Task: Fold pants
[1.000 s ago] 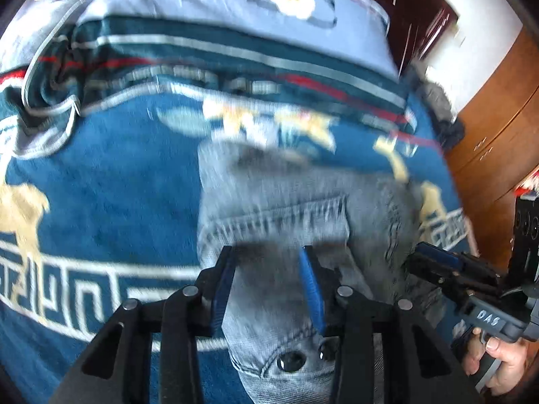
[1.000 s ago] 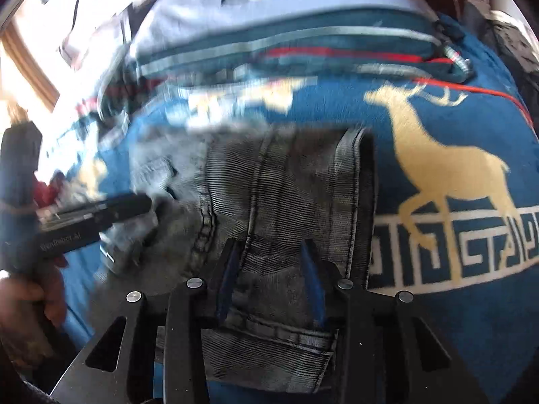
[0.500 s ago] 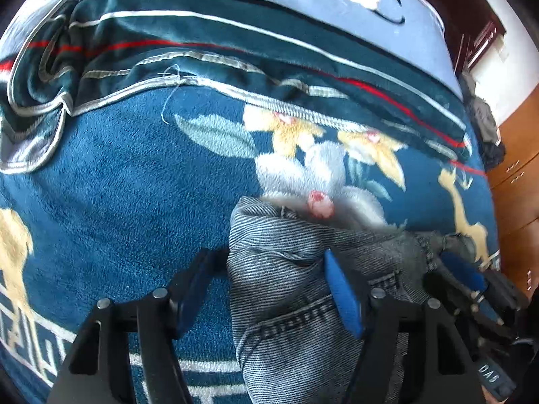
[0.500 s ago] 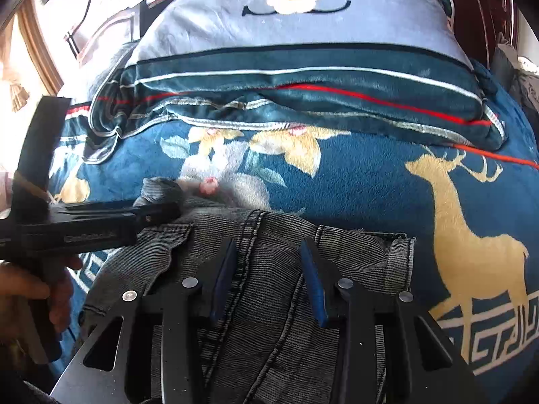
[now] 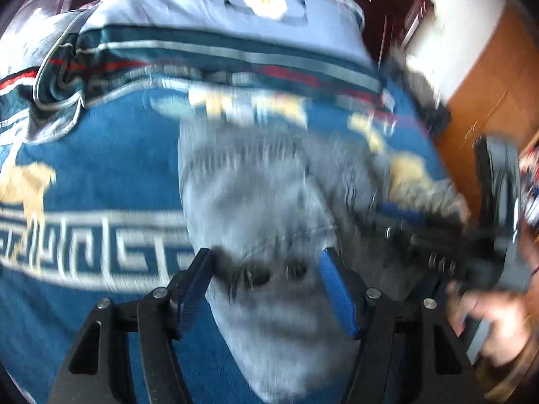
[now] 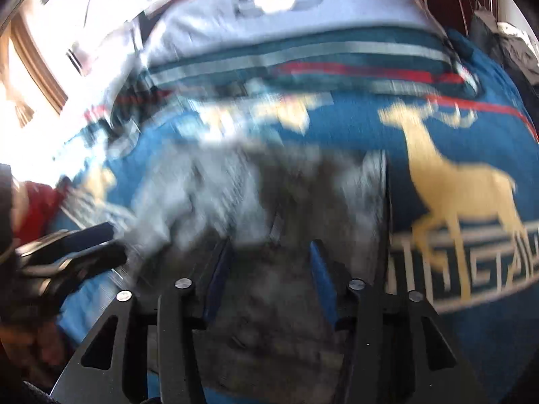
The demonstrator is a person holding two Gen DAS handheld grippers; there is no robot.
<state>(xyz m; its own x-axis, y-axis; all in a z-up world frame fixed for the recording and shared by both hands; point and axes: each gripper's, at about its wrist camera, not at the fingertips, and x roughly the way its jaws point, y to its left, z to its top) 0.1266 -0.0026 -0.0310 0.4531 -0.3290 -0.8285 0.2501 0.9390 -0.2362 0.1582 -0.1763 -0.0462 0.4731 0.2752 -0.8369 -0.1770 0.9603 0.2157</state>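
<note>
You are working over a bed [image 5: 101,181] covered by a blue blanket [image 6: 363,128] with gold deer, pale flowers and a white key-pattern border; at its far end a dark teal quilt with grey and red stripes [image 5: 209,57] lies folded under a pale blue pillow with a white flower [image 5: 266,0]. In the left view a wooden cabinet [image 5: 485,107] stands to the right of the bed with a white wall beyond it, and a dark heap of cloth [image 5: 427,101] sits at the bed's far right corner. In the right view bright light floods in from the far left beside a wooden frame [image 6: 37,77]. The grey denim pants [image 5: 269,208] lie bunched on the blanket in the middle of the bed, directly under both tools. Your left gripper [image 5: 266,286] has its fingers spread wide, clear on either side of the denim and not pinching it. Your right gripper [image 6: 269,272] has just been opening; its fingers stand apart with dark denim between them, and they appear released, though blur makes contact hard to judge. Both views are heavily smeared, so the folds, seams and exact outline of the pants cannot be made out. The near end of the pants is cut off behind the tool bodies. Your right hand [image 5: 488,323] shows only as a blur at the right edge of the left view.
</note>
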